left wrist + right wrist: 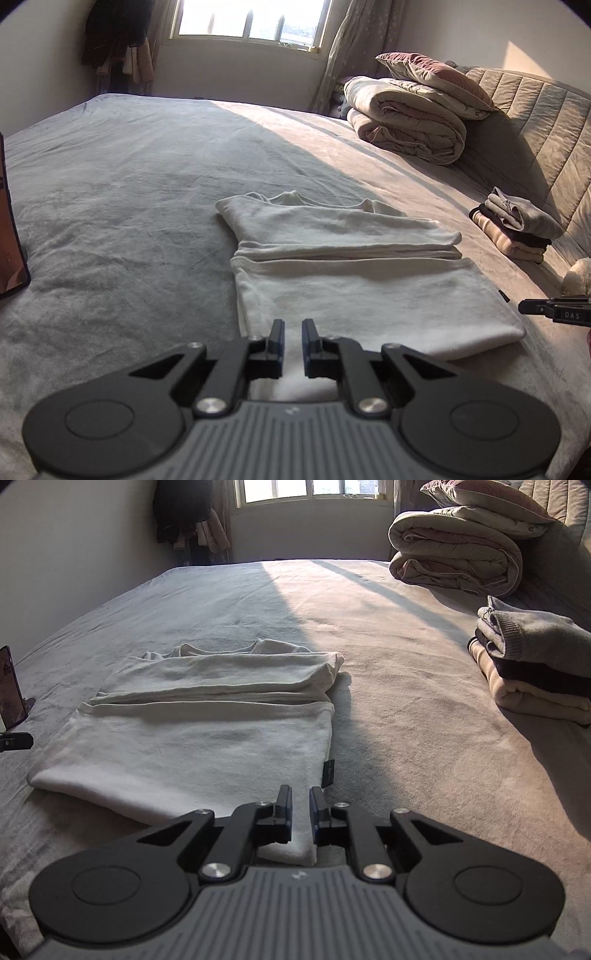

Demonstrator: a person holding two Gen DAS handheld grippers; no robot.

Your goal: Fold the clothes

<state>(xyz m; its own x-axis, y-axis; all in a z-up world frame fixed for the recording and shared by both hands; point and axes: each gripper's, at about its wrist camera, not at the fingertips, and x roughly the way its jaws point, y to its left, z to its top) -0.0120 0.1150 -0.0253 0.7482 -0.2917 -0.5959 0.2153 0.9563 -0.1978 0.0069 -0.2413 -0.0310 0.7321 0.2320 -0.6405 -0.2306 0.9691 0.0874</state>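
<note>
A white shirt (351, 266) (192, 731) lies folded on the bed, its sleeves and upper part laid over the body, with a black tag (328, 773) at its right edge. My left gripper (293, 326) hovers over the shirt's near left hem. Its jaws stand a narrow gap apart with no cloth pinched. My right gripper (300, 795) hangs over the near right corner, also slightly open and holding nothing. Each gripper's tip shows at the edge of the other's view: the right gripper (554, 312) and the left gripper (14, 741).
A grey blanket (110, 221) covers the bed. A stack of folded clothes (517, 229) (535, 664) sits at the right by the padded headboard (546, 129). Behind it lie a rolled duvet (410, 125) (454, 550) and pillow. A phone on a stand (11, 229) (11, 686) is at the left.
</note>
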